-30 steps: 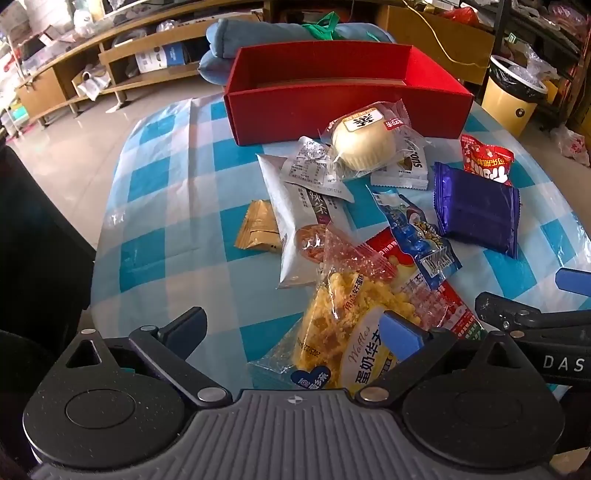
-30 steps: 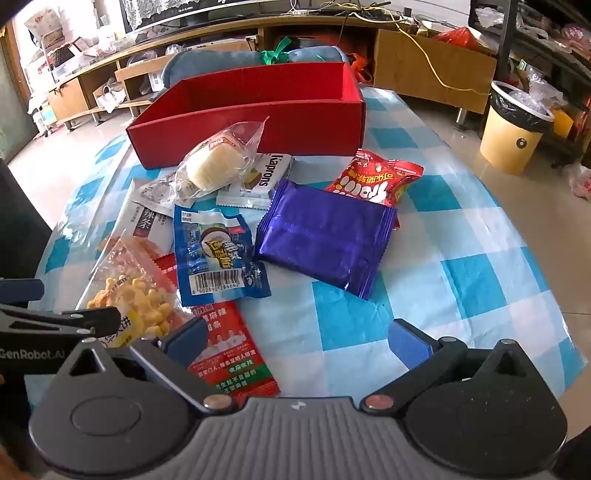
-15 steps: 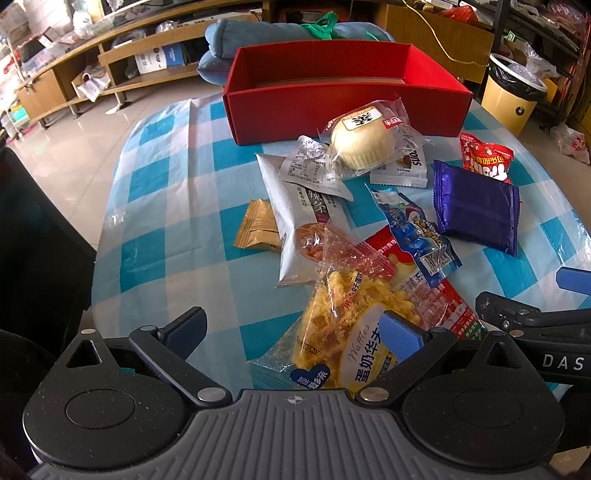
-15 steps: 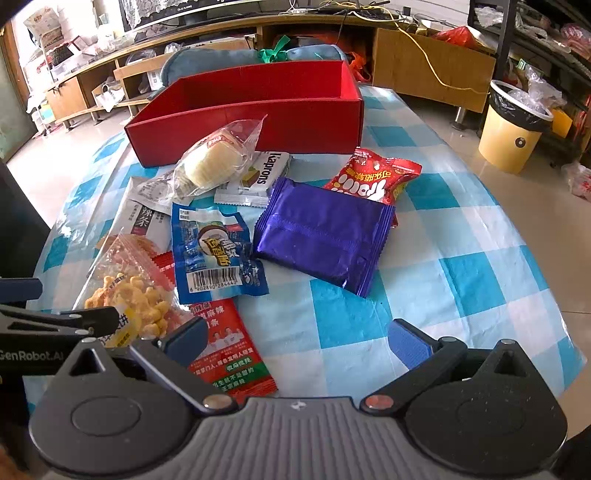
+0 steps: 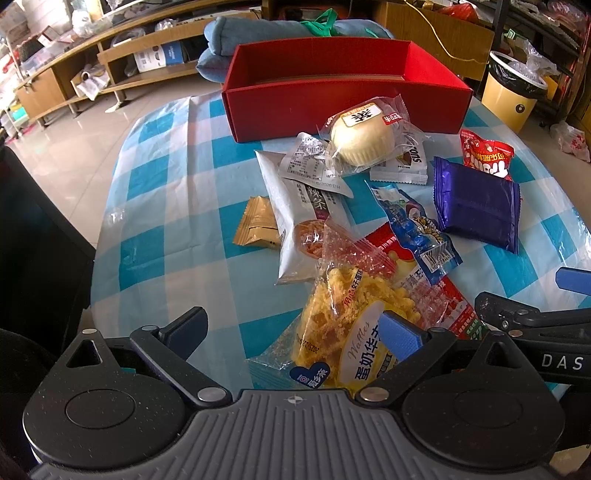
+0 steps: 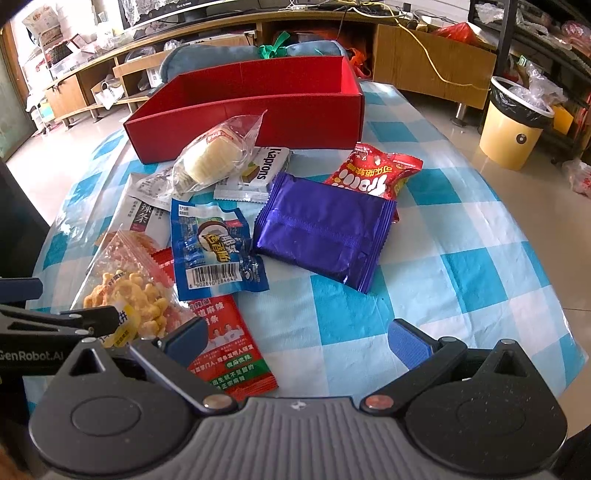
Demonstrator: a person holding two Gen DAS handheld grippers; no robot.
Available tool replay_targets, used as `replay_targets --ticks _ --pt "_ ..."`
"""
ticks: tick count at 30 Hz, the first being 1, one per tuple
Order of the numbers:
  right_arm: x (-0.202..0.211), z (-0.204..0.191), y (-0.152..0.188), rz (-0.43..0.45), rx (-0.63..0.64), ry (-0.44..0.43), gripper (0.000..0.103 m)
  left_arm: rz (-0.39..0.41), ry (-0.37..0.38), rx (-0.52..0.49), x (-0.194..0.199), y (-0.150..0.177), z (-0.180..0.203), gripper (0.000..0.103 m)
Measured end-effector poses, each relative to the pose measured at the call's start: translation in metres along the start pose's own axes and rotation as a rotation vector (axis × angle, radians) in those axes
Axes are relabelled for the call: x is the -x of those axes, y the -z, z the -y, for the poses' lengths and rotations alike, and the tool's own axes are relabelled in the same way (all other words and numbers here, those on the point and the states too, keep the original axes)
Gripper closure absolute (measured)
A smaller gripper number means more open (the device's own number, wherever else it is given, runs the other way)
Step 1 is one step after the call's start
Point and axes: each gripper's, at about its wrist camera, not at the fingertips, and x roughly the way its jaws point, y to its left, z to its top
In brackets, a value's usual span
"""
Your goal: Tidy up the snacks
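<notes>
An empty red box (image 5: 343, 107) (image 6: 243, 114) stands at the far side of the checked table. Snack packets lie in front of it: a bun in clear wrap (image 5: 364, 138) (image 6: 214, 155), a purple packet (image 5: 476, 203) (image 6: 321, 229), a red candy bag (image 5: 485, 155) (image 6: 373, 173), a blue packet (image 5: 413, 229) (image 6: 214, 251), a waffle bag (image 5: 343, 325) (image 6: 129, 295), a white strip packet (image 5: 295, 218), a gold sachet (image 5: 256, 227). My left gripper (image 5: 291, 328) is open over the waffle bag's near end. My right gripper (image 6: 295, 336) is open above a red packet (image 6: 225, 343) and bare cloth.
A yellow bin (image 5: 511, 96) (image 6: 517, 122) stands on the floor at the right. A blue cushion (image 5: 280, 33) lies behind the box. Wooden shelves (image 5: 110, 59) run along the back. The table's edges fall away left and right.
Both grippers have eased slightly forward and lower towards the snacks. Nothing has been picked up or moved.
</notes>
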Motion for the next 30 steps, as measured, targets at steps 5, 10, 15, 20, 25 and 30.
replay_targets --ticks 5,10,15,20,25,30 --pt "-0.0007 0.0002 0.0001 -0.006 0.000 0.000 0.002 -0.002 -0.001 -0.002 -0.0015 0.0018 0.0009 0.003" --pt "-0.0014 0.0003 -0.0001 -0.010 -0.002 0.000 0.002 -0.003 0.000 -0.003 -0.0019 0.0022 0.0012 0.003" --pt "-0.0015 0.0003 0.0001 -0.010 -0.001 0.000 0.002 -0.004 -0.001 -0.003 -0.0020 0.0023 0.0013 0.004" --pt "-0.0018 0.0003 0.0003 -0.013 -0.002 -0.001 0.002 -0.004 -0.001 -0.005 -0.0025 0.0032 0.0019 0.004" --pt "-0.0025 0.0003 0.0005 -0.017 -0.003 0.000 0.002 -0.004 -0.002 -0.005 -0.0027 0.0037 0.0023 0.005" --pt "-0.0032 0.0008 0.0013 -0.020 -0.005 -0.001 0.002 -0.005 -0.003 -0.008 -0.0026 0.0048 0.0035 0.005"
